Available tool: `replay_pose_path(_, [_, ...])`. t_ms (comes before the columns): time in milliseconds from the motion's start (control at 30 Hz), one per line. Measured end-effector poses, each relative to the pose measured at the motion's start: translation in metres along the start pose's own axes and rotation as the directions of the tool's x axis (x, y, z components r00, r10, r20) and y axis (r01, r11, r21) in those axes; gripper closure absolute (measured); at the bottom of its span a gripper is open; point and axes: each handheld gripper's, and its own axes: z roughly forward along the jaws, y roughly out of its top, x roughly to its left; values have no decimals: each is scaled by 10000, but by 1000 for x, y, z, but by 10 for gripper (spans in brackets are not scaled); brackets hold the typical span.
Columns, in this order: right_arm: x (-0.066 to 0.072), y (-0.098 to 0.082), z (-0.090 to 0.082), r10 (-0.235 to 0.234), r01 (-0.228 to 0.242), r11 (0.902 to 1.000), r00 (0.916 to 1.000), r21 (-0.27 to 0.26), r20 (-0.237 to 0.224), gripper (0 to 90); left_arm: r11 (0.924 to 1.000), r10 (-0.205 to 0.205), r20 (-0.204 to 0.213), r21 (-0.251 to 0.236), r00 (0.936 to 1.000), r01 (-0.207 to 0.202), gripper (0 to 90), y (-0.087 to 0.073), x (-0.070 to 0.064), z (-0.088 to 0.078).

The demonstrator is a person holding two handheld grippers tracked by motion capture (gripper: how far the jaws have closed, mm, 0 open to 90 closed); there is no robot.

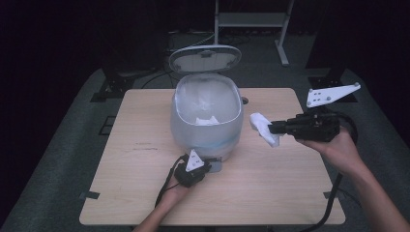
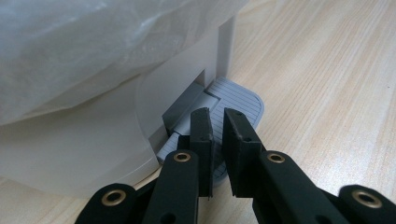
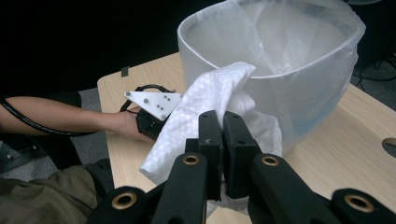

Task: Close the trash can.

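At the bin's (image 1: 207, 121) front foot, the left tool (image 1: 205, 166) presses its pedal (image 2: 238, 100), jaws nearly shut on nothing. Right of the bin, the right tool (image 1: 270, 128) pinches a white paper towel (image 1: 263, 128), hanging lengthwise down-right above the desk (image 1: 270, 193).

Light wooden table (image 1: 270, 193) on grey carpet floor (image 1: 58, 159). Room dark behind; white metal stand (image 1: 251, 19) at the back.

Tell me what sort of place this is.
Probably a lab or test room, not a home: a bare wooden table on grey carpet, dark surroundings, a metal stand behind, and a lined pedal bin set on the table.
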Motion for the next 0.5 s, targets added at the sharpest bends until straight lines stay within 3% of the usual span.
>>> replay_pose_path(500, [3, 24, -2, -208, 207, 9998, 9997, -52, -89, 865, 10000, -1, -8, -17, 10000, 1, 824, 0, 0, 0])
